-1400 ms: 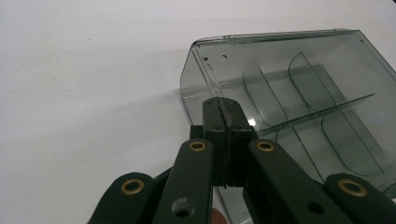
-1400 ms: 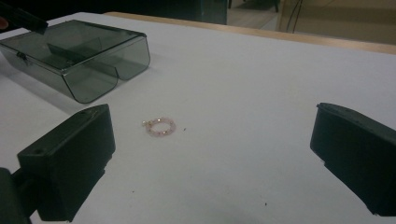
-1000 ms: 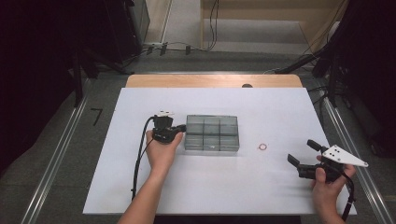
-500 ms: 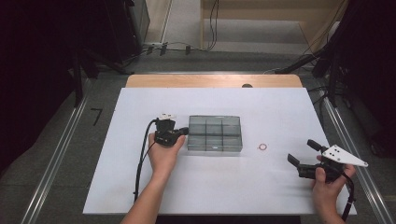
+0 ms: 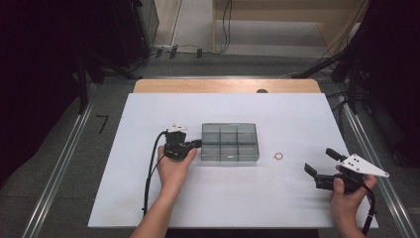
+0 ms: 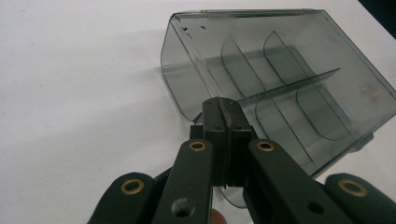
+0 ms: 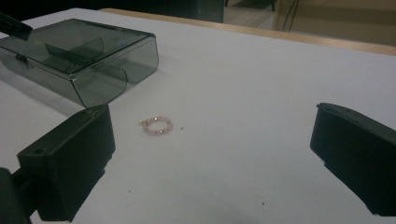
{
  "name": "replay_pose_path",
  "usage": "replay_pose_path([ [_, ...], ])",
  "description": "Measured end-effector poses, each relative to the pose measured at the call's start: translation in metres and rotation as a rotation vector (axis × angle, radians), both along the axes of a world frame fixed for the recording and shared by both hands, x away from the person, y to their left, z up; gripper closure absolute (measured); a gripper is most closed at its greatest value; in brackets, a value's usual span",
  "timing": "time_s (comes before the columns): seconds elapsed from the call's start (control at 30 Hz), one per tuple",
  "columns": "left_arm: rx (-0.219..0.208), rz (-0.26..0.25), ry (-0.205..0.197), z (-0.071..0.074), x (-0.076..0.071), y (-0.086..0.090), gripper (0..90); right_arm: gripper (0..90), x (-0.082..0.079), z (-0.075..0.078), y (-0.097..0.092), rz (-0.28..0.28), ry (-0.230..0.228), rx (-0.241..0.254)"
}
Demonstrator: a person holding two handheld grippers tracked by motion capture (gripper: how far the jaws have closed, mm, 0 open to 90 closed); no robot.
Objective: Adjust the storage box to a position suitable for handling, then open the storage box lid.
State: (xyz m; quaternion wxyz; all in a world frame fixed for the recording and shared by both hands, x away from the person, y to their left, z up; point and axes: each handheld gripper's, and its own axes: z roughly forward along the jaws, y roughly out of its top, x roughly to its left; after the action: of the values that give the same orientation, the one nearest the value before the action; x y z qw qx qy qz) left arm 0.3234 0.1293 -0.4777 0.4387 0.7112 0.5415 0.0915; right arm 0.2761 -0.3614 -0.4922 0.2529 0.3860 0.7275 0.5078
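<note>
High view: smoky clear compartment box (image 5: 230, 143) sits mid-table on the white table (image 5: 124, 188), lid down, six cells visible through it. Left gripper (image 5: 197, 144) has its tips at the box's left short edge; in the left gripper view the jaws are pressed together with nothing between them, tips (image 6: 222, 105) against or just over the box wall (image 6: 180, 93) near the lower rim, cannot tell if they hook a latch. Right gripper (image 5: 322, 161) rests well apart at the right side, jaws spread wide, empty. Small pink bead ring (image 5: 279, 156) lies on the table between the box and the right gripper, just off the box's right end; right gripper view shows it (image 7: 156, 125) in line between the open jaws. Step in hand looks like opening or steadying the box with the closed left tips so the ring can go in. To do it well: keep the tips low on the edge and push gently, since the light box will likely slide on the smooth sheet; lever up, not sideways. The right should come in level, straddle the ring and pinch its band, not scrape it away.
</note>
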Motion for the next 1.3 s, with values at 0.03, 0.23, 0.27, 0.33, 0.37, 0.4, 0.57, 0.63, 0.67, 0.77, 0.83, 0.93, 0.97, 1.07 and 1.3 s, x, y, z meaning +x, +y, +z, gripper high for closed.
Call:
replay_pose_path([
  [0.03, -0.005, -0.001, -0.004, 0.001, -0.001, 0.001, 90.0, 0.0, 0.0, 0.0, 0.0, 0.0, -0.001, -0.001],
  [0.23, -0.004, -0.007, -0.112, 0.009, -0.01, 0.009, 75.9, 0.0, 0.0, 0.003, 0.0, 0.024, 0.008, 0.018],
  [0.27, -0.001, -0.015, -0.134, 0.01, -0.012, 0.01, 73.2, 0.0, 0.0, 0.004, 0.0, 0.031, 0.012, 0.032],
  [0.33, -0.006, -0.037, -0.195, 0.012, -0.017, 0.011, 68.7, 0.0, 0.0, 0.008, 0.002, 0.046, 0.008, 0.048],
  [0.37, 0.006, -0.04, -0.218, 0.013, -0.02, 0.011, 65.4, 0.0, -0.001, 0.01, 0.004, 0.052, 0.003, 0.049],
  [0.4, 0.006, -0.046, -0.24, 0.014, -0.021, 0.01, 60.7, 0.0, -0.002, 0.013, 0.007, 0.05, -0.003, 0.037],
  [0.57, -0.033, -0.102, -0.268, 0.017, -0.024, 0.011, 30.2, 0.0, -0.006, 0.026, 0.023, 0.087, -0.026, 0.011],
  [0.63, -0.058, -0.116, -0.267, 0.016, -0.024, 0.011, 20.6, 0.0, -0.007, 0.031, 0.028, 0.125, -0.023, 0.025],
  [0.67, -0.057, -0.124, -0.266, 0.016, -0.024, 0.011, 15.0, 0.0, -0.007, 0.034, 0.031, 0.142, -0.023, 0.031],
  [0.77, -0.057, -0.153, -0.271, 0.014, -0.026, 0.01, 2.1, 0.0, -0.005, 0.042, 0.039, 0.185, -0.024, 0.036],
  [0.83, -0.068, -0.155, -0.271, 0.013, -0.026, 0.01, 1.9, 0.0, -0.002, 0.047, 0.044, 0.193, -0.027, 0.05],
  [0.93, -0.082, -0.156, -0.275, 0.011, -0.027, 0.01, 0.0, 0.0, 0.003, 0.055, 0.054, 0.213, -0.03, 0.071],
  [0.97, -0.079, -0.159, -0.277, 0.011, -0.027, 0.01, 0.0, 0.0, 0.005, 0.058, 0.058, 0.216, -0.038, 0.071],
  [1.07, -0.077, -0.164, -0.281, 0.01, -0.028, 0.01, 0.0, 0.0, 0.01, 0.065, 0.068, 0.229, -0.051, 0.08],
  [1.3, -0.081, -0.164, -0.285, 0.006, -0.027, 0.009, 0.0, 0.0, 0.021, 0.079, 0.091, 0.27, -0.062, 0.101],
])
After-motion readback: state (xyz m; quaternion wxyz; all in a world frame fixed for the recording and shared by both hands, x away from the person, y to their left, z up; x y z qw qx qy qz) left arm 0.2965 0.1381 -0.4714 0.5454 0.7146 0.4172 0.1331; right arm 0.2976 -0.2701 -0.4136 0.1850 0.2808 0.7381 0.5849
